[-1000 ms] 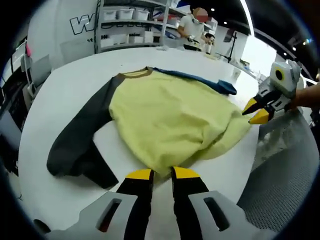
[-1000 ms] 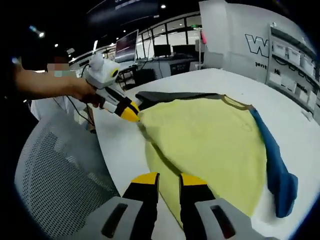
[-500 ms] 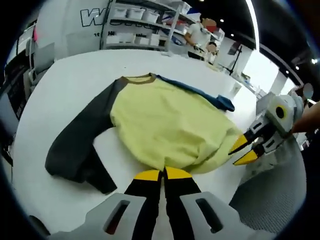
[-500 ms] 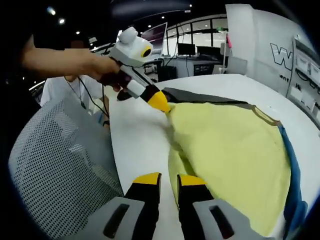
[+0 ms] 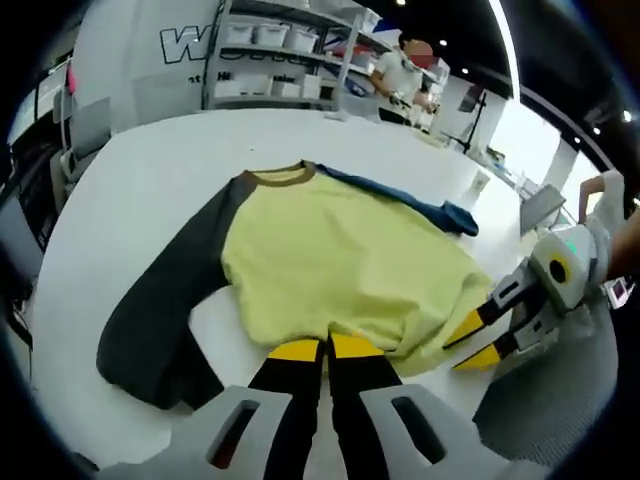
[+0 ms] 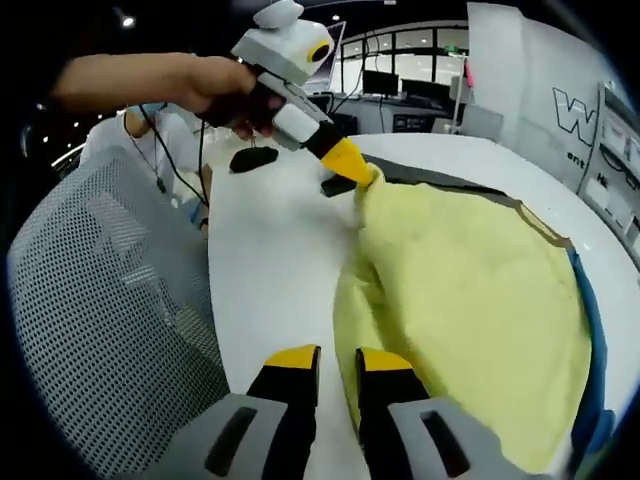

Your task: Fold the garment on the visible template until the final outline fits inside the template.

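Mesh chair [image 6: 100,300] beside yellow garment [image 6: 470,300]

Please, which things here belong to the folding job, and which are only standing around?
Belong to the job:
- garment, yellow body, dark and blue sleeves
- left gripper, shut on its hem
- right gripper, open beside it
- white table

Standing around:
- mesh chair
- shelves with bins

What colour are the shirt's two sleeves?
One sleeve is dark grey, the other sleeve blue; clearest in the left gripper view.
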`<state>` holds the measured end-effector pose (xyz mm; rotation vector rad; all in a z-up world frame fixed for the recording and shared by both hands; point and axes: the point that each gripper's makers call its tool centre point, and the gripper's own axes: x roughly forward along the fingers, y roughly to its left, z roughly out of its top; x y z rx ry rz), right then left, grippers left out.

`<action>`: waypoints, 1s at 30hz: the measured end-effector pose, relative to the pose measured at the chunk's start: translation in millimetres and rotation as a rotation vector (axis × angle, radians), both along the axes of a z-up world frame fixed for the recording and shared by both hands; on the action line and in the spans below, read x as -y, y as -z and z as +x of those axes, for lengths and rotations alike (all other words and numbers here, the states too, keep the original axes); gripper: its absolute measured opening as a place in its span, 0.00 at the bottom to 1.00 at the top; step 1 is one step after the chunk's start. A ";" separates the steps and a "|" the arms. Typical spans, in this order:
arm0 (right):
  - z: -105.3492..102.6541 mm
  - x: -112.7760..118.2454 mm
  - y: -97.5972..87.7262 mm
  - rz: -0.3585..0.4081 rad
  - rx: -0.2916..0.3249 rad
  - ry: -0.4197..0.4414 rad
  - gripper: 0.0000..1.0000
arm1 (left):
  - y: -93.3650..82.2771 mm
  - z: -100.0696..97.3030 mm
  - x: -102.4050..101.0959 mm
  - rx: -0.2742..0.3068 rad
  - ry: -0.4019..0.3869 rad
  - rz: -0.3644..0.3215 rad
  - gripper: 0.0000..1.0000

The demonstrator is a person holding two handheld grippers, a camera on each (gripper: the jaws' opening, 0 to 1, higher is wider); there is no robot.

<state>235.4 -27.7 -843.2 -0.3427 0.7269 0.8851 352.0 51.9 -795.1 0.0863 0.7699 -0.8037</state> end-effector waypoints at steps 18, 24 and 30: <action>8.5 6.8 0.5 -0.043 0.057 0.008 0.00 | 13.8 25.4 12.3 -0.004 0.003 0.009 0.05; 6.2 7.7 -2.2 -0.034 0.049 0.006 0.00 | 14.2 25.2 11.7 -0.005 0.006 0.010 0.05; 4.7 4.5 -2.3 -0.033 0.068 -0.030 0.06 | 13.2 24.2 8.5 -0.003 0.008 0.012 0.05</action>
